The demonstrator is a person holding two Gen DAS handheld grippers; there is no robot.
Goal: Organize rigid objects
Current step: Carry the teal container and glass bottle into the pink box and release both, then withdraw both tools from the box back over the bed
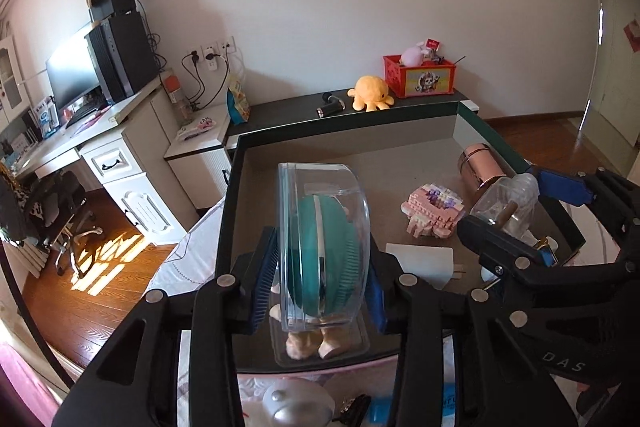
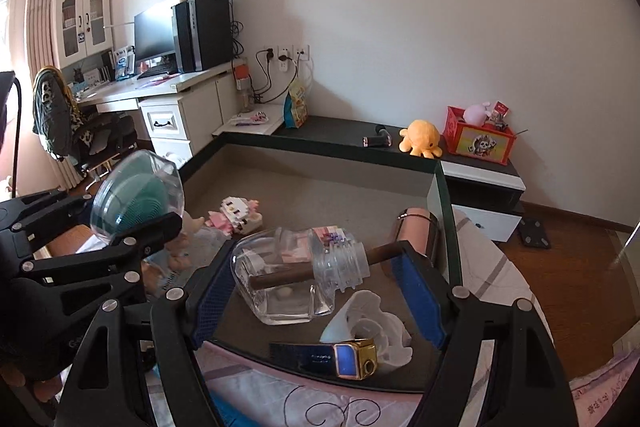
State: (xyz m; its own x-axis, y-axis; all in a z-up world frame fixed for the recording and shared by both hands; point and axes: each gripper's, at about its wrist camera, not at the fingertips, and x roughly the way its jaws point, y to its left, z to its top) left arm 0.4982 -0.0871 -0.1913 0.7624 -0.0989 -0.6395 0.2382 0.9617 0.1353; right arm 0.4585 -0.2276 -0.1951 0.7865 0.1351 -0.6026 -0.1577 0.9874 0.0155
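Note:
My left gripper [image 1: 318, 287] is shut on a clear plastic case with a teal round brush inside [image 1: 324, 247], held upright above the glass table [image 1: 424, 163]; it also shows in the right wrist view [image 2: 132, 199]. My right gripper [image 2: 316, 291] holds a clear glass bottle with a brown stick in its neck [image 2: 296, 271] sideways between its blue pads [image 2: 420, 299], above the table. The bottle shows in the left wrist view [image 1: 508, 203]. A pink block figure [image 1: 432, 211], a rose-gold cylinder [image 1: 480, 163] and a blue-gold watch [image 2: 344, 359] lie on the table.
A white tissue [image 2: 372, 327] and white card [image 1: 420, 259] lie near the front edge. A small pink figurine [image 1: 316, 343] sits under the case. Behind, a dark shelf carries a yellow octopus plush [image 1: 370, 93], a red box [image 1: 420, 75] and a black flashlight [image 1: 330, 105]. A desk with monitor [image 1: 76, 75] stands left.

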